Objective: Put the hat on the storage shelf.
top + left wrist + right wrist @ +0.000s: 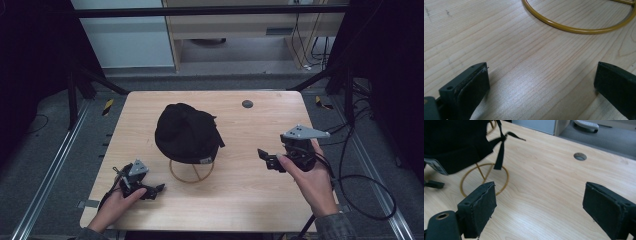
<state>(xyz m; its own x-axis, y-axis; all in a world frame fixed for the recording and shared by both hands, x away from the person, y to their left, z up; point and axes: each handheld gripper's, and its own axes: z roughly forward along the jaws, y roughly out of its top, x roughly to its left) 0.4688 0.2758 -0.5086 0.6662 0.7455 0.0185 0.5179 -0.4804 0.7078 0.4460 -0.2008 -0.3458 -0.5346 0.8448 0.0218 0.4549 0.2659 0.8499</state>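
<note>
Both claws wide open, empty: left claw (159, 188), right claw (262, 154). Risk: black fabric cap (186, 132) at 12 o'clock could topple its yellow wire stand (191, 173) if I snagged it.

Each hand carries a black two-jaw gripper: the left gripper (159, 188) and the right gripper (262, 154) both bear a grey three-cornered plate with small screw holes. Their flat black pads (482, 206) look frayed at the edges. Black cables trail away. Grey-green sleeves cover the wrists.

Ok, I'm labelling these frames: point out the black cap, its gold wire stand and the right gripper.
black cap (185, 131), high view, crown
gold wire stand (176, 175), high view, base ring
right gripper (539, 211), right gripper view, midway between jaws
</note>
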